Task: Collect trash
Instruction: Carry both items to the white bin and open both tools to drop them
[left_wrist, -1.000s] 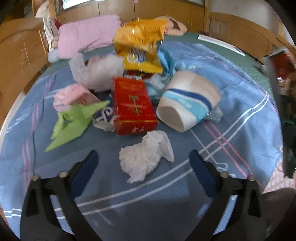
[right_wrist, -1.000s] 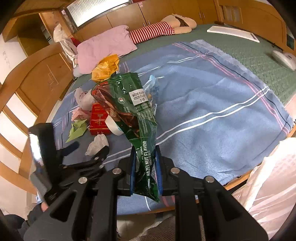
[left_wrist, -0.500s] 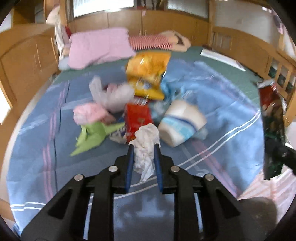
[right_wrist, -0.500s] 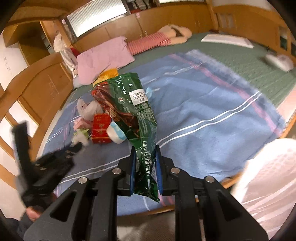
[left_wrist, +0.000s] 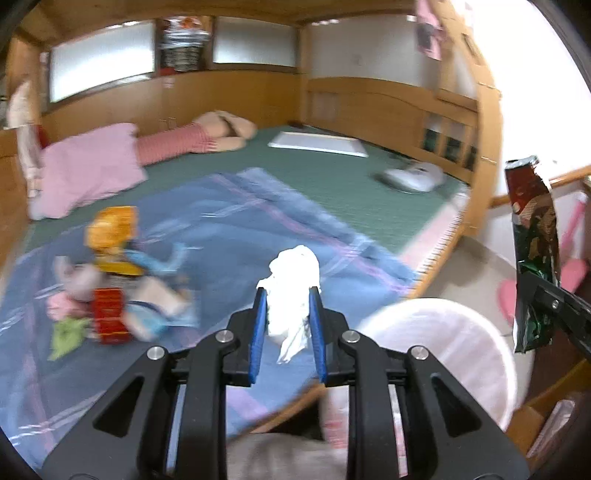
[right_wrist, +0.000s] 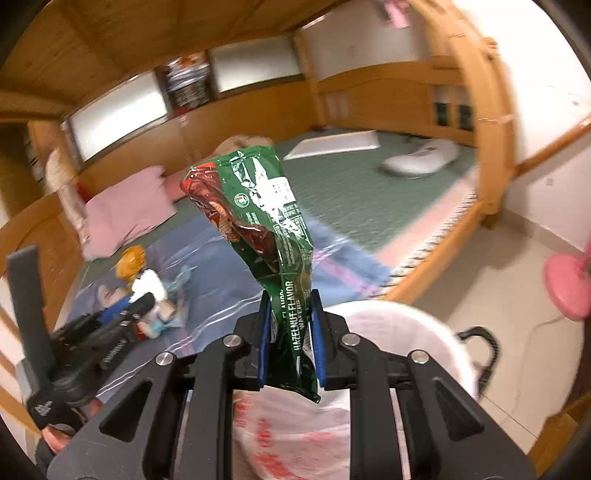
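My left gripper (left_wrist: 287, 325) is shut on a crumpled white tissue (left_wrist: 291, 284), lifted above the blue blanket (left_wrist: 236, 236) near the bed's edge. My right gripper (right_wrist: 290, 332) is shut on a green wafer wrapper (right_wrist: 266, 221) that stands up from the pads; the same wrapper (left_wrist: 532, 258) shows at the right of the left wrist view. A white bin lined with a plastic bag (right_wrist: 391, 325) sits just below and beyond both grippers, also seen as the bin (left_wrist: 443, 343). More trash lies on the blanket: an orange chip bag (left_wrist: 112, 229), a red box (left_wrist: 109, 319), a paper cup (left_wrist: 155, 302).
The bed has a wooden frame (right_wrist: 443, 236) and a green mat (left_wrist: 332, 184) with a pink pillow (left_wrist: 88, 170). A pink fan base (right_wrist: 569, 288) stands on the tiled floor at right. The left gripper tool (right_wrist: 74, 339) appears at the left of the right wrist view.
My left gripper closed on the white tissue and lifted it off the blanket. Both grippers rose and swung right, away from the trash pile toward the white bin beside the bed.
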